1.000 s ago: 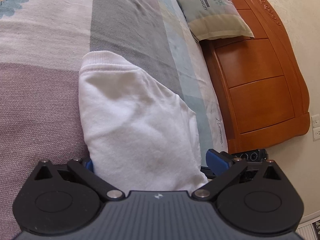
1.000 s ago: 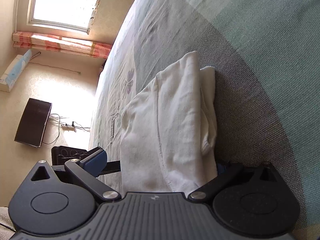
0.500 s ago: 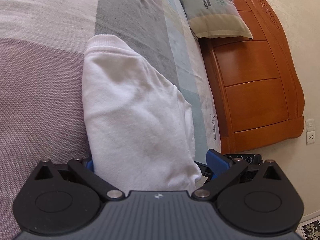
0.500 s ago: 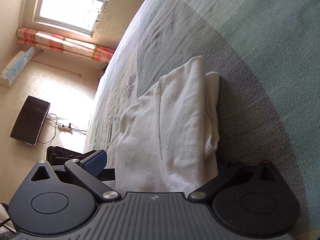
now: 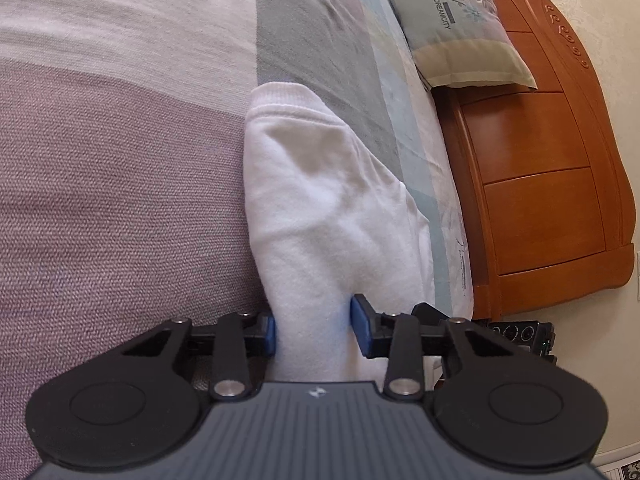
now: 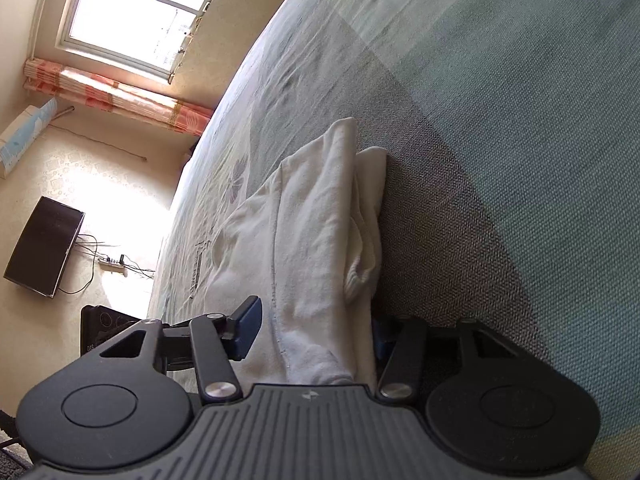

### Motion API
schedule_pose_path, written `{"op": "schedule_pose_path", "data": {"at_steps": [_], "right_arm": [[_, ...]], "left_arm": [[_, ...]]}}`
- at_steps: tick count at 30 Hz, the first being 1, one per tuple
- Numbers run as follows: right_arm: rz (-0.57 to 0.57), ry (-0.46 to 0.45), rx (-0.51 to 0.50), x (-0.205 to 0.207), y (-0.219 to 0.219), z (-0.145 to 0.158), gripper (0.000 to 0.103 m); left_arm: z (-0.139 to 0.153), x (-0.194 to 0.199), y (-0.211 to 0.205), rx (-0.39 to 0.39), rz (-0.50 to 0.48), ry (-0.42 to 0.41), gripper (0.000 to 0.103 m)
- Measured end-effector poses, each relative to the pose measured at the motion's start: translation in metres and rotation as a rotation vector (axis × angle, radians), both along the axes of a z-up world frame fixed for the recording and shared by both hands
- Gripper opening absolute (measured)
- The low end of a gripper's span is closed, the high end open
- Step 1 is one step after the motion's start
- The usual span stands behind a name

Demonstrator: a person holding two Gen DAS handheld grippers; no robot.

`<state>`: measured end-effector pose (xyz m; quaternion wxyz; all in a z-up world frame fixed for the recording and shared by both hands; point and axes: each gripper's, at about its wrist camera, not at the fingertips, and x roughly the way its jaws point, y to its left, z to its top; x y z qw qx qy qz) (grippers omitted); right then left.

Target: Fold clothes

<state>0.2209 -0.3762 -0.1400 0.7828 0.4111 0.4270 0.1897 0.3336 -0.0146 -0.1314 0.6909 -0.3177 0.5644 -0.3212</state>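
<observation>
A folded white garment (image 5: 320, 200) lies on the patchwork bedspread (image 5: 120, 200). In the left wrist view its near end runs between the blue pads (image 5: 269, 336), which pinch the cloth into a narrow neck. My left gripper (image 5: 314, 334) is shut on it. In the right wrist view the same white garment (image 6: 312, 220) shows its layered folded edge and a ribbed cuff on the right. My right gripper (image 6: 314, 336) has its jaws drawn in against the thick bundle, with the right pad half hidden under the cloth.
A wooden headboard (image 5: 540, 200) and a pillow (image 5: 460, 32) lie to the right in the left wrist view. The right wrist view shows the bed edge, the floor with a dark flat screen (image 6: 44, 246), a power strip (image 6: 114, 264), and a window (image 6: 136, 20).
Both grippers went from wide open around the garment's end to drawn in on it. The left one now squeezes the cloth tight. The garment shifted slightly in both views.
</observation>
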Motion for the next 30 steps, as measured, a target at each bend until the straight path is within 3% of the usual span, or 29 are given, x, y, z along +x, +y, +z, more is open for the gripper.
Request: {"op": "schedule_pose_path", "data": {"at_steps": [2, 5, 9, 14, 30], "right_arm": [[-0.008, 0.002, -0.055, -0.001, 0.008, 0.005, 0.057], [0.001, -0.004, -0.196, -0.002, 0.028, 0.019, 0.048], [0.031, -0.029, -0.397, -0.002, 0.060, 0.040, 0.051], [0.068, -0.061, -0.648, -0.002, 0.100, 0.067, 0.052], [0.056, -0.176, -0.685, -0.014, 0.108, 0.104, 0.047]], "left_arm": [[0.001, -0.005, 0.002, 0.007, 0.010, 0.001, 0.036], [0.007, -0.006, -0.003, 0.041, 0.015, -0.015, 0.032], [0.015, -0.005, -0.009, 0.045, -0.004, -0.024, 0.037], [0.024, -0.006, -0.008, -0.012, -0.021, -0.035, 0.039], [0.043, -0.015, -0.024, -0.085, -0.062, -0.053, 0.039]]}}
